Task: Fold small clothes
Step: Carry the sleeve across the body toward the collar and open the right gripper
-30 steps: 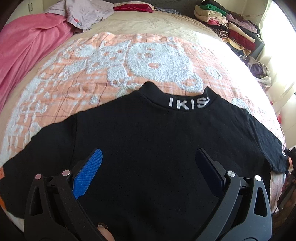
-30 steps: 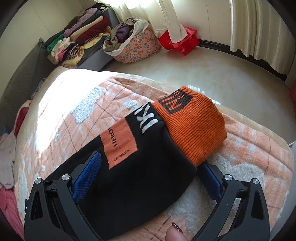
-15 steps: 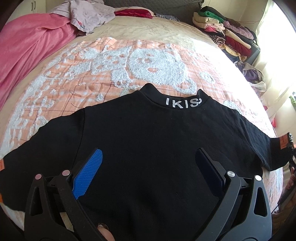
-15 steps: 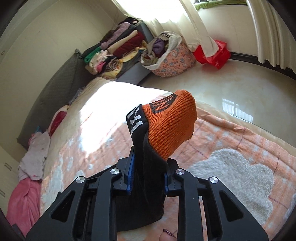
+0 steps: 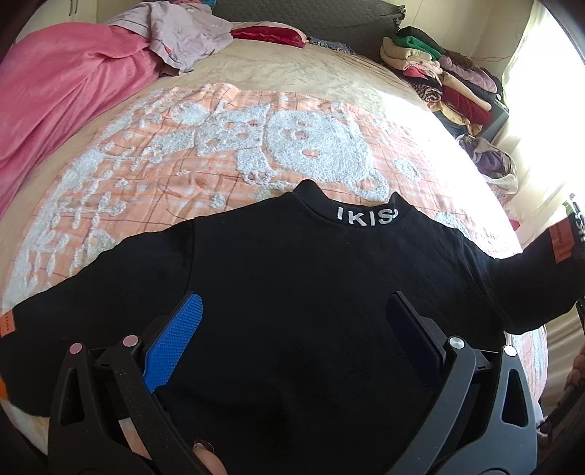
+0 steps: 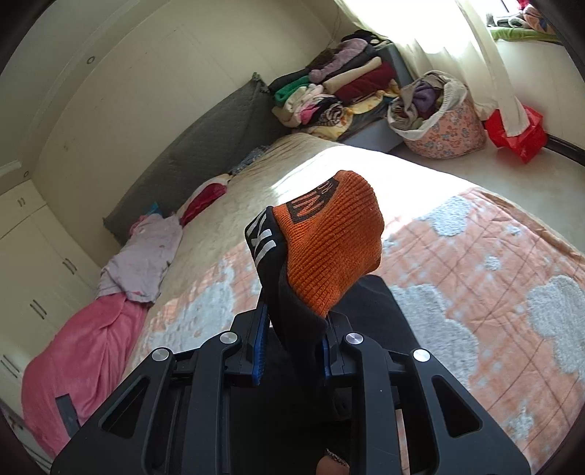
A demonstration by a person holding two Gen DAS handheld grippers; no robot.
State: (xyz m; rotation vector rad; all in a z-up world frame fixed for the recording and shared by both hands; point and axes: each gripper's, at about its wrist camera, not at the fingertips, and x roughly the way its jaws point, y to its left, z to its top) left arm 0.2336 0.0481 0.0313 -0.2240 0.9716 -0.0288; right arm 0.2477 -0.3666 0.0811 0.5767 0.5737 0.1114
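Note:
A small black sweater [image 5: 292, 277] with white letters on its collar lies flat on the orange and white blanket [image 5: 204, 146], both sleeves spread out. My left gripper [image 5: 292, 321] is open and hovers over the sweater's lower body. My right gripper [image 6: 292, 339] is shut on the sweater's right sleeve [image 6: 292, 303], just behind its orange ribbed cuff [image 6: 332, 241], and holds it lifted off the bed. In the left wrist view that lifted sleeve [image 5: 530, 270] rises at the far right. The left sleeve [image 5: 73, 314] lies flat, with an orange tag near its end.
A pink blanket [image 5: 62, 95] and a lilac garment [image 5: 182, 33] lie at the far left of the bed. A stack of folded clothes [image 6: 329, 98] and a floral laundry basket [image 6: 442, 124] stand beyond the bed's right side. A red bag [image 6: 519, 131] lies on the floor.
My right gripper closed on the right sleeve behind the orange cuff and lifted it off the bed. My left gripper stayed open and drew back a little.

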